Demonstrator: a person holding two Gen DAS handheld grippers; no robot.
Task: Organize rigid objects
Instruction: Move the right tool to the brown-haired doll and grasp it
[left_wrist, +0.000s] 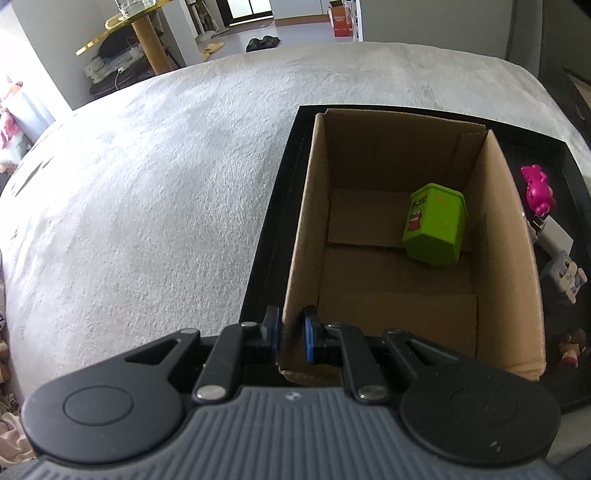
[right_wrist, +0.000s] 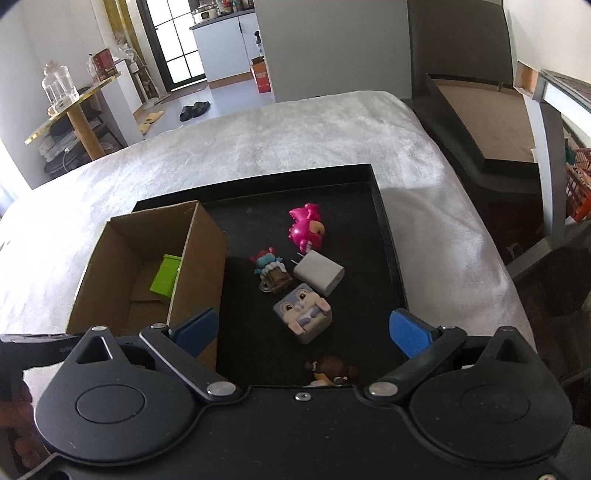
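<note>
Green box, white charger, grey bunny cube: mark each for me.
green box (left_wrist: 436, 229), left wrist view, on its front face.
white charger (right_wrist: 319, 276), right wrist view, on its top face.
grey bunny cube (right_wrist: 303, 310), right wrist view, on its printed top.

Cardboard box (right_wrist: 147, 258) on tray (right_wrist: 384, 229), left of the toys (right_wrist: 303, 314); container (left_wrist: 436, 229) inside.

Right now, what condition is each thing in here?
cardboard box: open-topped, near wall pinched by left gripper.
green box: tipped, inside cardboard box.
left gripper: shut on cardboard wall.
right gripper: open, empty, above the tray.
rabbit cube: loose on black tray.
white charger: lying flat, prongs out.
pink figure: on its side.
</note>
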